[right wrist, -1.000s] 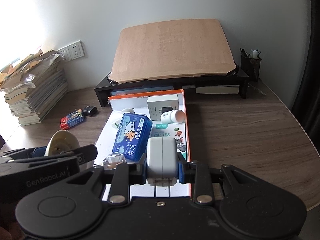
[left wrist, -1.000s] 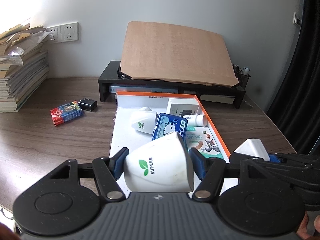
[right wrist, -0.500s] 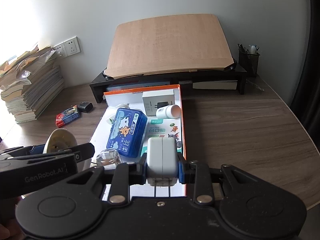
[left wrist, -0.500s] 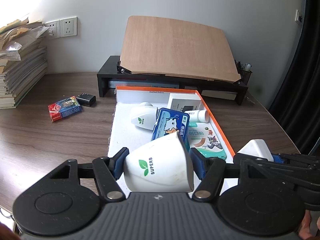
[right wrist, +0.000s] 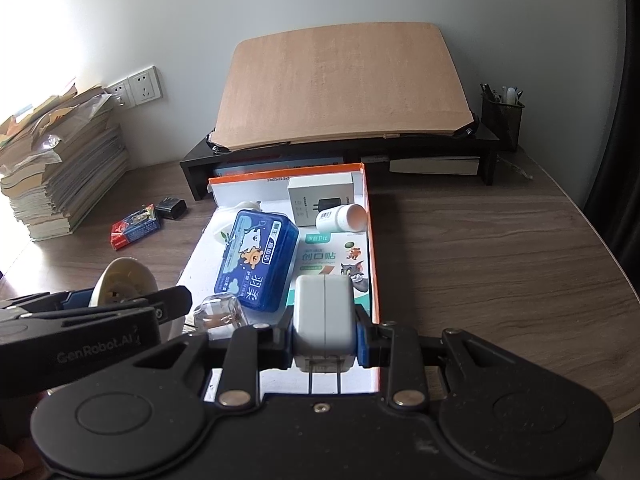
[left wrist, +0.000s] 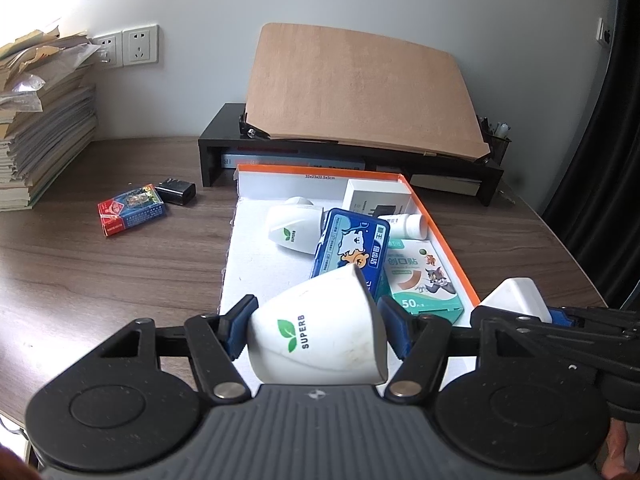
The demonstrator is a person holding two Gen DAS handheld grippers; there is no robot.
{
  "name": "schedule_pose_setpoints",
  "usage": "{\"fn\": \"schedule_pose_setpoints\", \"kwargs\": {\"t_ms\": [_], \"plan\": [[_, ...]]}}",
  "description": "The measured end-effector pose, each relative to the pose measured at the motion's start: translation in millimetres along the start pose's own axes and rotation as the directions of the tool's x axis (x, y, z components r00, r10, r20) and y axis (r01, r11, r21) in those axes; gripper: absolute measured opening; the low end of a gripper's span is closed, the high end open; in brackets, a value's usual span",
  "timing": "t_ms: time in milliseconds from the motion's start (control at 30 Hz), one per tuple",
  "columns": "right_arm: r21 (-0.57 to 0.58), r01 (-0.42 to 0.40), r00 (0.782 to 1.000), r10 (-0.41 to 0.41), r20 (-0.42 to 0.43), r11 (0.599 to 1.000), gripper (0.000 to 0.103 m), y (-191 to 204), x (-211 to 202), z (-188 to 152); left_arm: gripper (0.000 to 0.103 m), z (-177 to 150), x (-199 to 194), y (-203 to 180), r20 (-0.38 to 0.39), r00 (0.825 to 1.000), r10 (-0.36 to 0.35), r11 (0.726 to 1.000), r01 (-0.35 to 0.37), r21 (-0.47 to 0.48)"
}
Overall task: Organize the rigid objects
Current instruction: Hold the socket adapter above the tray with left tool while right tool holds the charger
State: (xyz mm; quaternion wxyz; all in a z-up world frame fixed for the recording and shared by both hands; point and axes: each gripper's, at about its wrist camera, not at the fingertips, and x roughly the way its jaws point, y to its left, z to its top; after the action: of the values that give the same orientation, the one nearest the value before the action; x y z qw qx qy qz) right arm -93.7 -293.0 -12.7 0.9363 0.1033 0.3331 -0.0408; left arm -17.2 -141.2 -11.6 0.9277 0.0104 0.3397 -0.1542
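While both fingers stay clamped, left gripper (left wrist: 316, 320) holding the cup (left wrist: 320, 332), right gripper (right wrist: 324, 336) the charger (right wrist: 324, 316), the box (right wrist: 370, 240) looms nearer.

Two SUPERB white cups: one held (left wrist: 320, 336), one lying in the box (left wrist: 294, 230). One orange-edged box (left wrist: 448, 240). One blue tin (left wrist: 352, 252), one plaster pack (left wrist: 424, 280), one white carton (left wrist: 376, 200), one small bottle (left wrist: 406, 226), one white charger (right wrist: 324, 316), one black adapter (left wrist: 176, 192), one card pack (left wrist: 132, 209). Two grippers: left gripper (left wrist: 316, 320), right gripper (right wrist: 322, 332).
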Motion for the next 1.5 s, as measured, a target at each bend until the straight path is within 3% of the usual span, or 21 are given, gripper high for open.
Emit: {"fn": "schedule_pose_setpoints", "kwargs": {"t_ms": [1500], "plan": [[-0.005, 0.005, 1.000, -0.005, -0.019, 1.000, 0.035, 4.3, 6.4, 0.2, 0.067, -2.4, 4.8, 1.2, -0.010, 1.000, -0.011, 1.000, 0.011, 0.002]]}}
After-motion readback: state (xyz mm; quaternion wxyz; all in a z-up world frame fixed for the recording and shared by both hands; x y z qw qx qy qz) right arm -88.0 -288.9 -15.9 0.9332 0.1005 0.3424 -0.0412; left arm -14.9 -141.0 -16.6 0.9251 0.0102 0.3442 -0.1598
